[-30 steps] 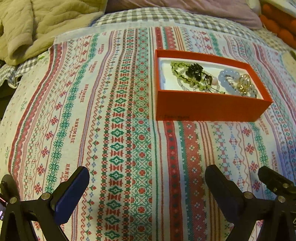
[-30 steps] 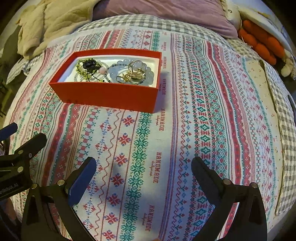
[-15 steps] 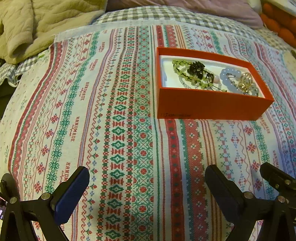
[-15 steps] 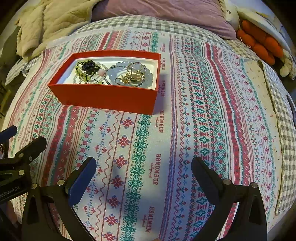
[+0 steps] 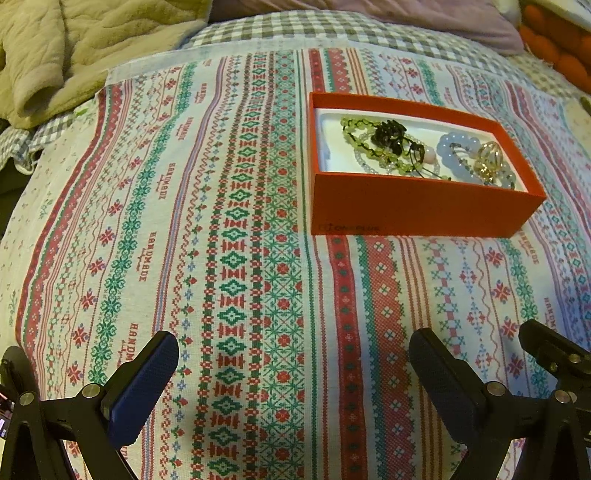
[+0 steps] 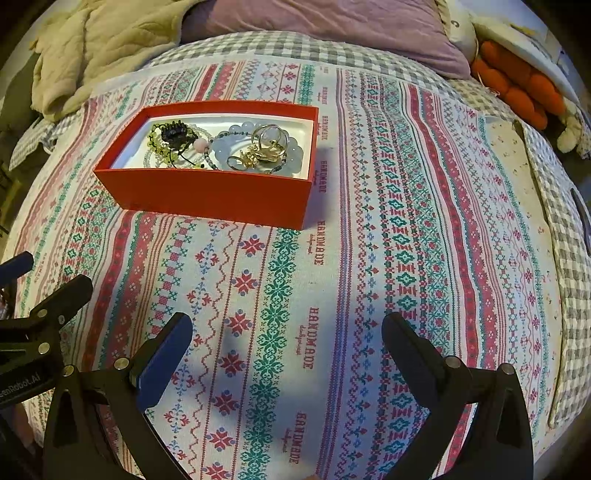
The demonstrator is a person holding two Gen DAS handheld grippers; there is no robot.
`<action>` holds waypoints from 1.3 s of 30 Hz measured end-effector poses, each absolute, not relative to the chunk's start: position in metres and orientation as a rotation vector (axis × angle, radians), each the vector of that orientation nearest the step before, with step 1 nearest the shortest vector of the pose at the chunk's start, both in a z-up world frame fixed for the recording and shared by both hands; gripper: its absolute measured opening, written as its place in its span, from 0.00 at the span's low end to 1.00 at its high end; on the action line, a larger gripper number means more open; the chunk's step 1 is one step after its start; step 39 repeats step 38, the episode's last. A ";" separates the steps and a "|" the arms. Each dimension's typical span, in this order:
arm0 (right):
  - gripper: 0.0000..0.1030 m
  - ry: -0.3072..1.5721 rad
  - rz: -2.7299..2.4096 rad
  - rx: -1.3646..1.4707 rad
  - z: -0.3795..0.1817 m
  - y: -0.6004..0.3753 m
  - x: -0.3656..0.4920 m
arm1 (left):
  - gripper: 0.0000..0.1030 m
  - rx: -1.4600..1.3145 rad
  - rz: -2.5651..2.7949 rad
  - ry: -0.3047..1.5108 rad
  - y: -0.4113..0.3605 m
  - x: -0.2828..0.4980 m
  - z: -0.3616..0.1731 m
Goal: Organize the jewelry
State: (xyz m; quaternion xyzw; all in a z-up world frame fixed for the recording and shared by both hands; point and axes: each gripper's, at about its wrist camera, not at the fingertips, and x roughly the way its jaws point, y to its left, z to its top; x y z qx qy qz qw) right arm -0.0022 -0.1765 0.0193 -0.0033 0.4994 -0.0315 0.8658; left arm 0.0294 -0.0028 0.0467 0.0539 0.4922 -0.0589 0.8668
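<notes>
An open red box (image 5: 417, 206) with a white lining sits on the patterned cloth; it also shows in the right wrist view (image 6: 207, 195). Inside lie a green bead bracelet (image 5: 354, 133), a black piece (image 5: 388, 134), a pale blue bead bracelet (image 5: 450, 147) and gold rings (image 5: 489, 162); the gold rings (image 6: 269, 144) also show in the right wrist view. My left gripper (image 5: 293, 354) is open and empty, well in front of the box. My right gripper (image 6: 288, 336) is open and empty, in front of the box and to its right.
A striped embroidered cloth (image 5: 221, 221) covers the bed. A beige quilted blanket (image 5: 74, 48) is bunched at the far left. A purple pillow (image 6: 314, 26) lies at the back and an orange plush (image 6: 517, 88) at the far right. The left gripper's arm (image 6: 37, 325) shows at the right view's left edge.
Both grippers have drawn back and up a little from the box, which now looks slightly lower in both views. Both stay open and empty.
</notes>
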 end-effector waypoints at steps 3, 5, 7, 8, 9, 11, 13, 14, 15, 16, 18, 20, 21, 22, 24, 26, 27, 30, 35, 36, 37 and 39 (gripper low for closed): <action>1.00 1.045 -0.067 -0.008 0.019 -0.176 -0.002 | 0.99 0.114 -0.124 1.031 -0.003 0.030 0.046; 1.00 1.043 -0.068 -0.007 0.019 -0.177 -0.002 | 0.99 0.114 -0.123 1.032 -0.003 0.030 0.046; 1.00 1.044 -0.069 -0.006 0.019 -0.177 -0.002 | 0.99 0.115 -0.123 1.033 -0.003 0.029 0.045; 1.00 1.044 -0.069 -0.006 0.019 -0.177 -0.002 | 0.99 0.115 -0.123 1.034 -0.003 0.029 0.045; 1.00 1.044 -0.068 -0.007 0.019 -0.177 -0.002 | 0.99 0.115 -0.124 1.035 -0.003 0.029 0.045; 1.00 1.045 -0.068 -0.007 0.019 -0.177 -0.002 | 0.99 0.115 -0.124 1.035 -0.003 0.029 0.044; 1.00 1.046 -0.068 -0.007 0.019 -0.177 -0.002 | 0.99 0.116 -0.124 1.035 -0.003 0.029 0.044; 1.00 1.045 -0.068 -0.007 0.019 -0.177 -0.002 | 0.99 0.116 -0.123 1.035 -0.003 0.029 0.044; 1.00 1.044 -0.069 -0.007 0.019 -0.177 -0.002 | 0.99 0.116 -0.123 1.036 -0.003 0.030 0.044; 1.00 1.044 -0.070 -0.007 0.019 -0.177 -0.002 | 0.99 0.116 -0.122 1.037 -0.003 0.030 0.044; 1.00 1.043 -0.071 -0.007 0.019 -0.177 -0.002 | 0.99 0.116 -0.122 1.038 -0.002 0.030 0.044; 1.00 1.044 -0.070 -0.007 0.019 -0.177 -0.002 | 0.99 0.117 -0.122 1.040 -0.001 0.031 0.044; 1.00 1.044 -0.071 -0.006 0.019 -0.177 -0.002 | 0.99 0.117 -0.123 1.039 -0.002 0.031 0.044; 1.00 1.043 -0.071 -0.007 0.020 -0.177 -0.002 | 0.99 0.118 -0.122 1.038 -0.002 0.031 0.044; 1.00 1.042 -0.071 -0.008 0.020 -0.177 -0.002 | 0.99 0.120 -0.121 1.039 -0.002 0.031 0.043; 1.00 1.041 -0.072 -0.008 0.020 -0.177 -0.002 | 0.99 0.125 -0.119 1.040 -0.002 0.031 0.042; 1.00 1.039 -0.072 -0.009 0.020 -0.177 -0.002 | 0.99 0.127 -0.119 1.041 -0.002 0.031 0.042; 1.00 1.035 -0.073 -0.012 0.021 -0.177 -0.003 | 0.99 0.131 -0.117 1.044 -0.003 0.031 0.040; 1.00 1.034 -0.080 -0.017 0.019 -0.174 -0.002 | 0.99 0.135 -0.105 1.035 -0.003 0.031 0.035; 1.00 1.030 -0.083 -0.018 0.017 -0.174 -0.002 | 0.99 0.134 -0.101 1.025 -0.004 0.031 0.034; 1.00 1.024 -0.087 -0.016 0.015 -0.174 -0.002 | 0.99 0.135 -0.095 1.011 -0.003 0.030 0.031; 1.00 1.011 -0.094 -0.001 0.010 -0.174 -0.003 | 0.99 0.131 -0.090 0.988 -0.003 0.028 0.026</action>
